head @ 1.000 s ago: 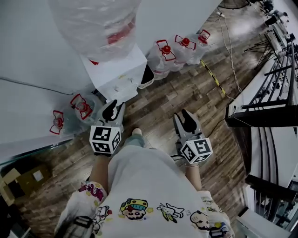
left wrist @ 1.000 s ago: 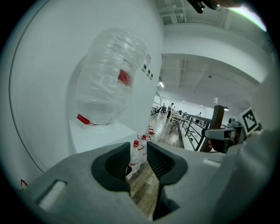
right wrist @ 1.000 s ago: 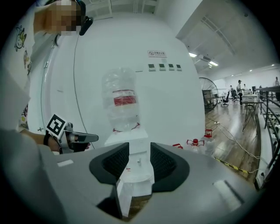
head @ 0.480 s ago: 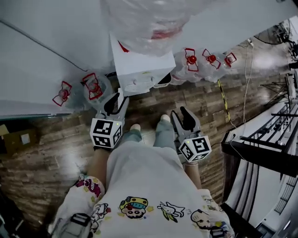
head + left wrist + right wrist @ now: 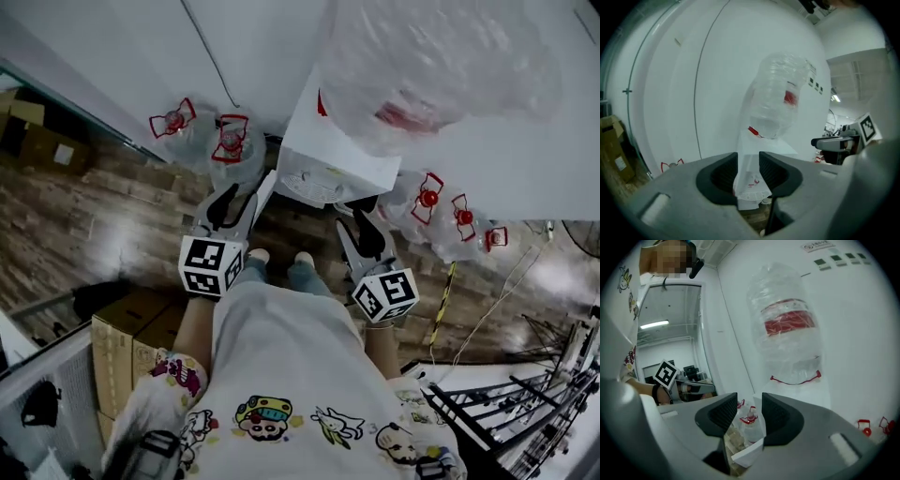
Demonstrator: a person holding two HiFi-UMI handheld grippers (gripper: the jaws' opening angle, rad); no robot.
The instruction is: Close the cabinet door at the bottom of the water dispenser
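Note:
The white water dispenser [image 5: 333,159] stands against the wall with a big clear bottle [image 5: 441,66] on top. A thin white panel [image 5: 266,190], seemingly its open bottom door, juts out beside my left gripper [image 5: 228,197]. That gripper's jaws have just been opening and stand open and empty. In the left gripper view the dispenser's drip tray [image 5: 751,191] shows between them. My right gripper [image 5: 359,225] hangs open and empty before the dispenser's dark lower front. In the right gripper view a white panel edge [image 5: 747,455] lies low between the jaws.
Spare water bottles with red handles stand on the wooden floor to the dispenser's left [image 5: 202,131] and right [image 5: 450,220]. Cardboard boxes [image 5: 131,328] sit at the left. Metal racks [image 5: 506,412] and a yellow-black floor stripe [image 5: 441,300] are at the right.
The view has swung round so the dispenser sits straight ahead. Both grippers have come closer to its lower front. The left jaws have widened.

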